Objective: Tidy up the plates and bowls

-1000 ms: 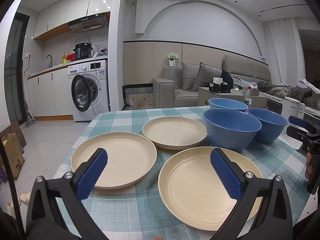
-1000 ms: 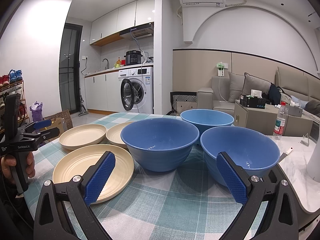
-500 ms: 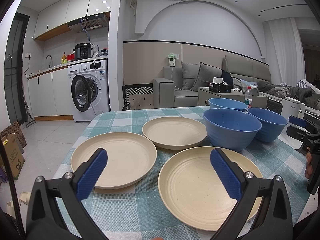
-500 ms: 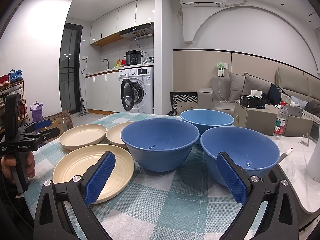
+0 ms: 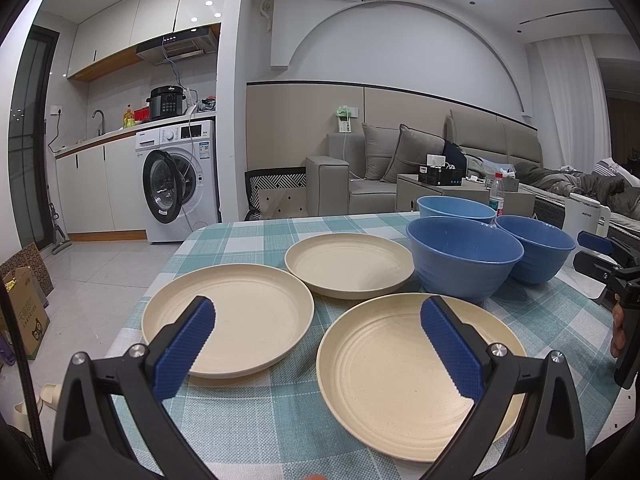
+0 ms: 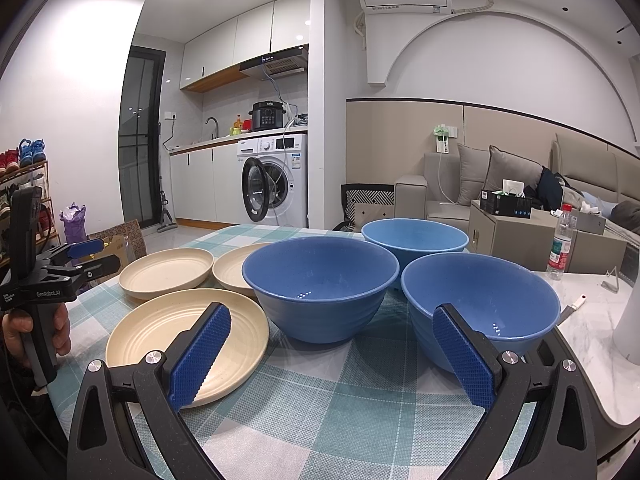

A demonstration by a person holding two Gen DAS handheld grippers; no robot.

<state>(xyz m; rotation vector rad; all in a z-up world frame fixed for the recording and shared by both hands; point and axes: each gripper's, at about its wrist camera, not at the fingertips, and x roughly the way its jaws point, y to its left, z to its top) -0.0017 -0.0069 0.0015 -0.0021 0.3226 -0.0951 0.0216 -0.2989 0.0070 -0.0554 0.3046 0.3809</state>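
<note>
While nothing is held, the left gripper (image 5: 318, 338) and right gripper (image 6: 332, 346) are seen with fingers spread wide. Three round cream plates (image 5: 228, 316) and three deep blue bowls (image 6: 320, 284) are set apart on the checked-cloth counter (image 5: 296, 408).

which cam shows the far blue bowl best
Right wrist view: the far blue bowl shows its open rim and part of its inside behind the two nearer bowls. Left wrist view shows the far blue bowl smaller, its lower half hidden.

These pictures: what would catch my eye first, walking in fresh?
Three blue bowls cluster on the checked tablecloth, with three cream plates spread to their left. In front, each open blue-padded claw, left claw and right claw, hovers empty above the table.
</note>
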